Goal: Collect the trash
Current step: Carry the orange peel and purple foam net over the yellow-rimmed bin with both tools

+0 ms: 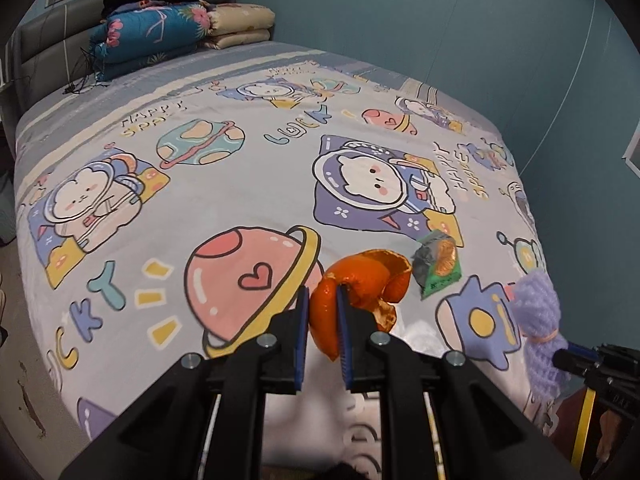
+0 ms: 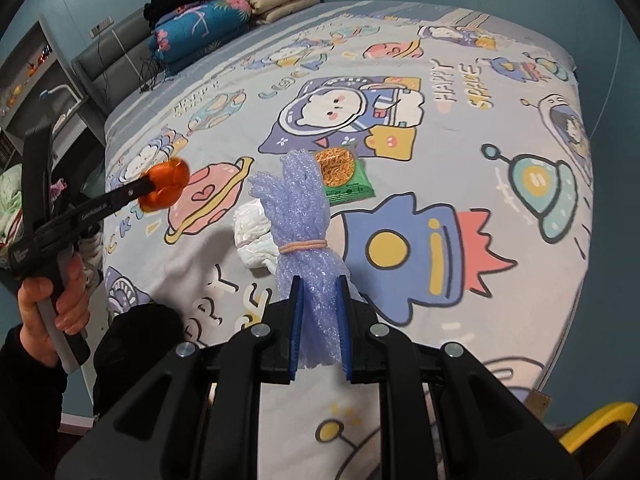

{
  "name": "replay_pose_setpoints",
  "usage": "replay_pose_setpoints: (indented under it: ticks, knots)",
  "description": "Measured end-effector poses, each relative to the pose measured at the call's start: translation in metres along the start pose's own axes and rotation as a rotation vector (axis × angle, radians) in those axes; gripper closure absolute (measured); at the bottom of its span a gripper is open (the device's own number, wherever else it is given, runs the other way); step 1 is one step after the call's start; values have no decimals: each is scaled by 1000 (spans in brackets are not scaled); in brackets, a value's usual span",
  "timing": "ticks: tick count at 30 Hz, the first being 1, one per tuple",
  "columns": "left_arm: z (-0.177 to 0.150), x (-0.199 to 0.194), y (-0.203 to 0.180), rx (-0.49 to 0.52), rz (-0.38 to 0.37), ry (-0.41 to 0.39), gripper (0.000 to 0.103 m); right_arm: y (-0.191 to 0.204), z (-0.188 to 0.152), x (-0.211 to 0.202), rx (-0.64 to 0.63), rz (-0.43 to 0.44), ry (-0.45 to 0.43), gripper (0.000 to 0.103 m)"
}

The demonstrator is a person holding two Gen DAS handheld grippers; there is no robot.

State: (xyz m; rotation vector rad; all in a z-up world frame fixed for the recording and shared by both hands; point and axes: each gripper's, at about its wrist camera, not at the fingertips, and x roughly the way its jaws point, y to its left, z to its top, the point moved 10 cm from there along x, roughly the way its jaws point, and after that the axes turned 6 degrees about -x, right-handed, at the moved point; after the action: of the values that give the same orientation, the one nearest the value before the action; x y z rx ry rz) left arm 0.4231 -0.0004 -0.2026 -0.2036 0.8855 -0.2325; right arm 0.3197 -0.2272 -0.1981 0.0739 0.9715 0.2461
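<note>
Both pickups done, drop-off pending. Left gripper (image 1: 323, 304) jaws clamped on curled orange peel (image 1: 360, 284), held off the cartoon-print bed sheet (image 1: 240, 168). Right gripper (image 2: 319, 300) jaws clamped on purple foam net bundle tied with a rubber band (image 2: 300, 208), also lifted. Left on the bed: green snack packet (image 2: 344, 176) at 12 o'clock from the bundle, crumpled white tissue (image 2: 256, 232) at 9. No bin in view.

Both tools are showing matte black plastic frames with silver round screws along the linkages and blue pads lining the inner faces of the fingers (image 1: 343, 344). Relative to the left tool (image 2: 154, 192), white lettering is running along its black arm, and below it a dark sleeve (image 2: 24, 368) is covering the wrist.
</note>
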Motion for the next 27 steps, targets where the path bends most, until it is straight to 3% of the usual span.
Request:
replay_pose_setpoints:
  ticks: [17,27]
  knots:
    - [-44,-64,-36,25,-56,-25,91,-17,-51,-75,71,11,-75,88]
    - [-61,-95,-79,101,-94,-45,91,-38,-76,-106,119,0,-107,88]
